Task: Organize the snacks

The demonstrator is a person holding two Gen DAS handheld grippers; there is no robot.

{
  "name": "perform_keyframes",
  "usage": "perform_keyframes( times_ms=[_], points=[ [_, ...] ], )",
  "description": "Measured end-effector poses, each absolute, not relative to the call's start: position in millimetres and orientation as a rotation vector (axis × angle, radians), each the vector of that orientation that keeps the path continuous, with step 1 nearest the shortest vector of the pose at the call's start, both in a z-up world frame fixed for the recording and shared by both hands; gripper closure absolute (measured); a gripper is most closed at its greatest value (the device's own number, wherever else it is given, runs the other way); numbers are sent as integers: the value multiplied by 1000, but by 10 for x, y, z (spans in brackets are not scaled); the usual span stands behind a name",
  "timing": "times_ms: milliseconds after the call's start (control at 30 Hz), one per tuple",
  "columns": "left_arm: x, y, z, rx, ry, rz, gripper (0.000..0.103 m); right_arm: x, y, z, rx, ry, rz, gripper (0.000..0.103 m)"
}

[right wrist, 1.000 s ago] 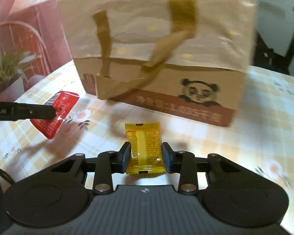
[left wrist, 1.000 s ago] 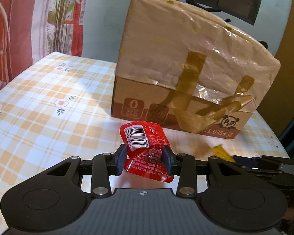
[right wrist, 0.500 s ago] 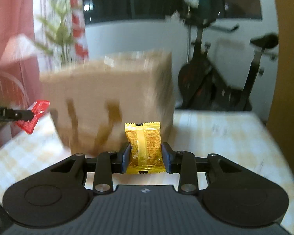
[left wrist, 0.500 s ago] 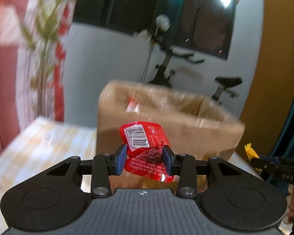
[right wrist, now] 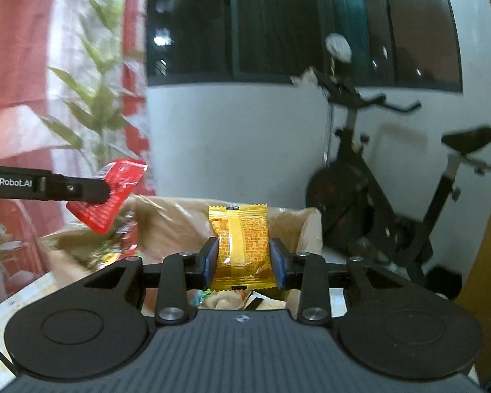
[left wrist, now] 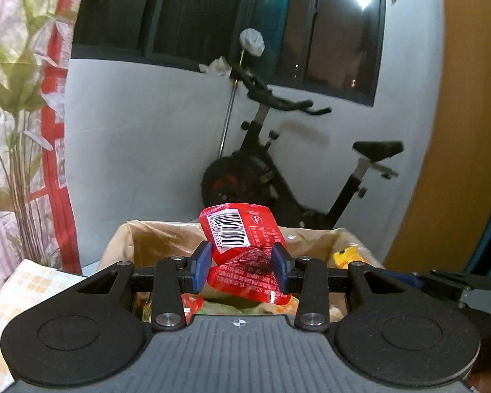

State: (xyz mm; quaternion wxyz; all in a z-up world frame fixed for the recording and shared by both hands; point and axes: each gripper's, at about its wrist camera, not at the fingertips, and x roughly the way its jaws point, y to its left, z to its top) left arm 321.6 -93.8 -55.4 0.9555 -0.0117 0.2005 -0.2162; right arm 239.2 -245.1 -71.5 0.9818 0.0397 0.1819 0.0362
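My left gripper (left wrist: 242, 267) is shut on a crumpled red snack packet (left wrist: 237, 231) with a barcode, held just above the open top of a brown paper bag (left wrist: 154, 232). My right gripper (right wrist: 244, 263) is shut on a yellow snack packet (right wrist: 240, 239), also over the bag's (right wrist: 176, 209) open mouth. Several snacks lie inside the bag. In the right wrist view the left gripper (right wrist: 103, 191) reaches in from the left with the red packet (right wrist: 118, 196). In the left wrist view the right gripper (left wrist: 412, 278) shows at the right with the yellow packet (left wrist: 343, 257).
The bag stands on a table with a checked orange cloth (left wrist: 32, 281). Behind the table a black exercise bike (left wrist: 278, 177) stands against a pale wall. A plant (left wrist: 13, 98) and a red curtain (left wrist: 54, 131) are at the left, and dark windows are above.
Both grippers have risen from table height in front of the bag to above its open top. Each still holds its packet, and the bag's inside has come into view.
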Motion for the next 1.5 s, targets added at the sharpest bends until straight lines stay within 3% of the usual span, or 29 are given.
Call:
perform_keyframes(
  times_ms=[167, 200, 233, 333, 400, 567, 867, 1500],
  points=[
    [3455, -1049, -745, 31, 475, -417, 55, 2720, -2392, -863, 109, 480, 42, 64],
    [3464, -1039, -761, 33, 482, -410, 48, 2725, -2392, -879, 108, 484, 36, 64],
    [3451, -1006, -766, 32, 488, -406, 37, 2714, -2386, -887, 102, 482, 35, 60],
    [3400, -888, -763, 19, 479, -399, 24, 2637, -2367, -872, 79, 473, 47, 39],
    [3363, -783, -743, 0, 489, -391, 20, 2587, -2362, -849, 64, 472, 47, 36],
    [3189, -624, -645, 0, 489, -380, 15, 2417, -2379, -786, 93, 450, 53, 13],
    [2737, -433, -413, 18, 449, -316, 10, 2051, -2229, -609, 61, 430, 21, 6],
    [1364, -65, 117, 44, 320, -210, 8, 766, -2056, -82, 106, 317, -8, 5]
  ],
)
